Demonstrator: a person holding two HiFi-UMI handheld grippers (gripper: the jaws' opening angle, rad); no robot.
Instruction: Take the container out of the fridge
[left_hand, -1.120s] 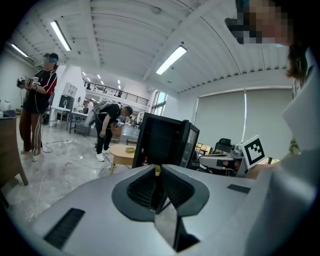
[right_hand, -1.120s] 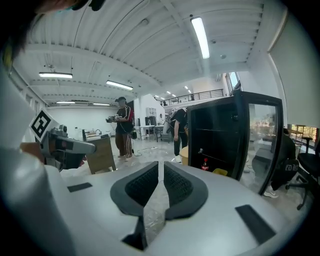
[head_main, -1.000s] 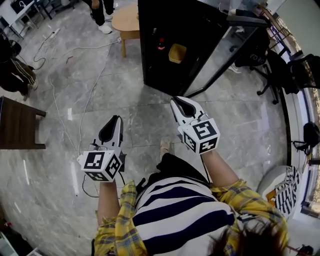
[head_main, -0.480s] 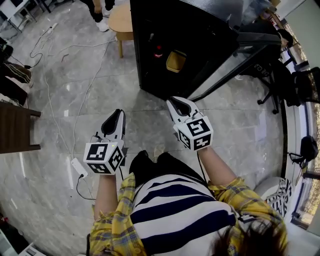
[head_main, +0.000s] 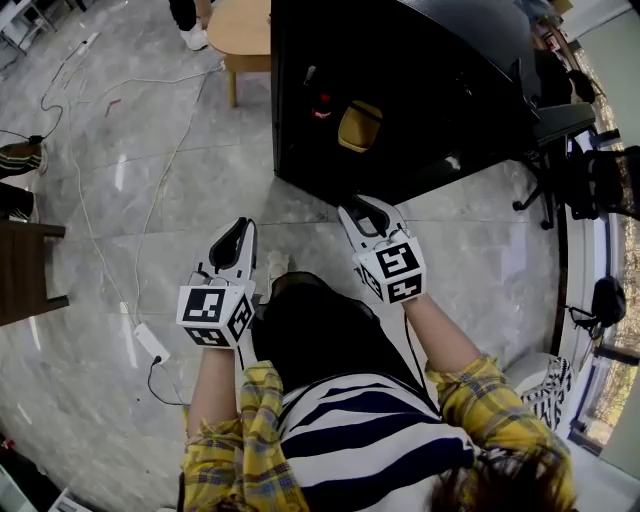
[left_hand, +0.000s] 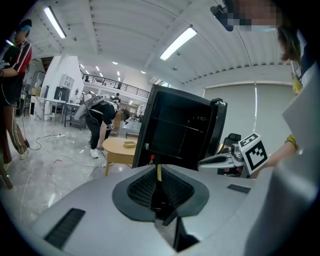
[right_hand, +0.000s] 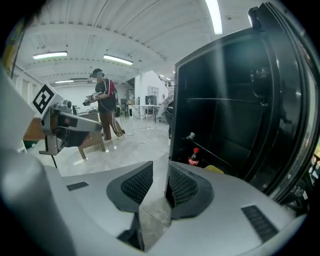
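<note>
Black upright fridge (head_main: 440, 70) is being faced with its door standing open, so the interior is being exposed for a reach. The task's thing, a small yellow plastic container (head_main: 358, 126), is being kept on a lower shelf inside the fridge, just beside a dark bottle with red cap and red label (right_hand: 194, 157). It is not being touched by either tool. The right claw (head_main: 366, 211), a white-and-grey hand-held two-jaw tool with a marker cube, is being held just short of the fridge's front edge and aimed at that shelf. Its jaws are being opened, with only grey marble floor (head_main: 150, 200) showing through the gap and nothing between the pads. This is judged to be preparation for taking the container. The left claw (head_main: 241, 231), of the same build, is being carried lower and further back over the floor with its pads clenched together on nothing. Only a thin yellow sliver of the scene beyond is being seen along their seam. It is probably being kept clear as the idle tool. Both tools are being pointed forward, away from the body in the navy-and-white striped top. Writing: the bottle's label is too small to be read. The cubes are being marked only with black-and-white square patterns, no words. No brand is being made out on the fridge.
</note>
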